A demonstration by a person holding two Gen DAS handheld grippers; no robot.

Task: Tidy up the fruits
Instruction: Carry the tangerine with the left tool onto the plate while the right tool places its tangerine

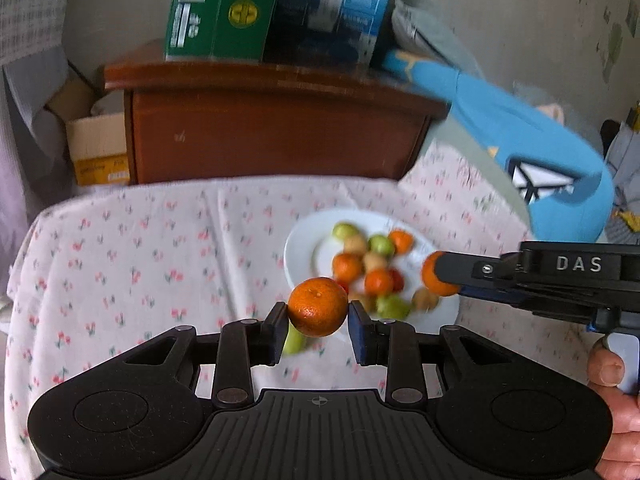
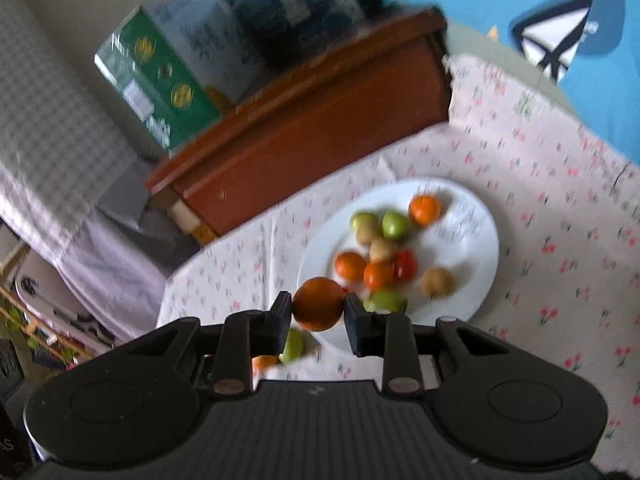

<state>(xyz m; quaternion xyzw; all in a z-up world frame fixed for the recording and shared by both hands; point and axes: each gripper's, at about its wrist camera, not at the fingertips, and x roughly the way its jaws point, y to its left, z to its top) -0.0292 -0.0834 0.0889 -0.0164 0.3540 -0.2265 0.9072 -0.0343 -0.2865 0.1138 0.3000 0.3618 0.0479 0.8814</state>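
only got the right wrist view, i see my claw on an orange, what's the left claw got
Observer: The left claw is shut on the left orange, which is pinched between both pads.
Operator: how does mine look from the side
Observer: In the left wrist view, the right claw reaches in from the right. The right orange bulges past its fingertip over the plate's right side.
Operator: and the hand on it
Observer: A thumb rests on the pale part of its handle.
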